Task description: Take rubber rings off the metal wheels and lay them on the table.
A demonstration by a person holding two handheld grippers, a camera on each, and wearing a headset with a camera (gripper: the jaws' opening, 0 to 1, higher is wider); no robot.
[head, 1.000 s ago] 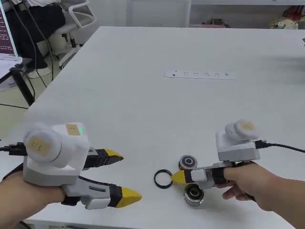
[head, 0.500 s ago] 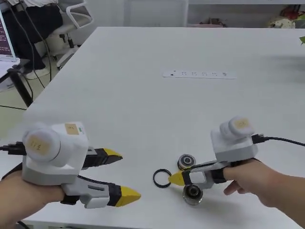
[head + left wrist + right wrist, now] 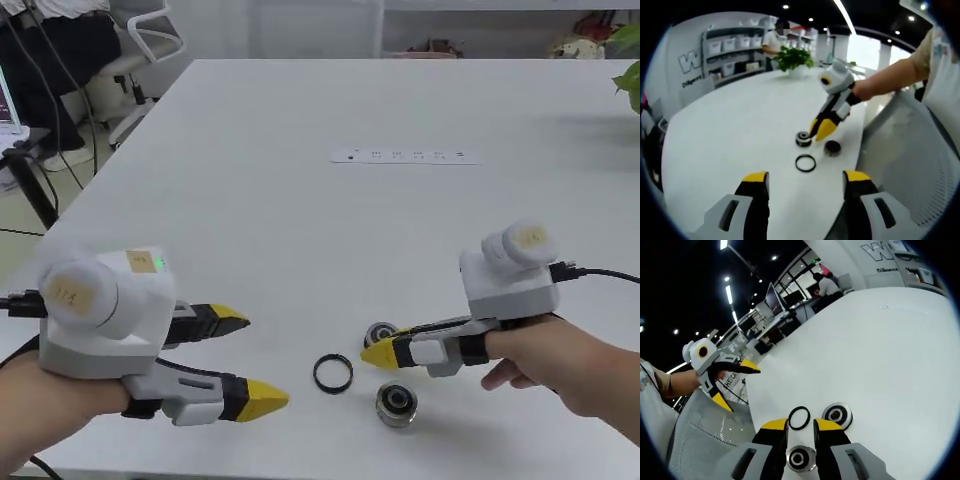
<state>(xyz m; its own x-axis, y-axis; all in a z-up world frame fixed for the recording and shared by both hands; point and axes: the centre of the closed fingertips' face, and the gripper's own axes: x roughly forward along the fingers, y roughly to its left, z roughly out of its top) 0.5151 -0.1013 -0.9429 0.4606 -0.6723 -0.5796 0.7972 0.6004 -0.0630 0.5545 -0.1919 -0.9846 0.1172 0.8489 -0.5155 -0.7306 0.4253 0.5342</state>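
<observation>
The right gripper's [image 3: 800,426] jaws are drawn almost together with just a thin slit between them, and they grip nothing. One metal wheel [image 3: 799,458] shows on the table [image 3: 300,200] through that slit, the loose rubber ring [image 3: 799,418] lies flat just past the tips, and a second metal wheel [image 3: 837,415] sits beside the ring to the right. In the head view the ring lies apart from both wheels, near the table's near edge, between the two grippers. The left gripper [image 3: 250,360] hangs off to the ring's left, its jaws spread wide and holding nothing. Farther out on the table lies a white power strip [image 3: 405,156].
</observation>
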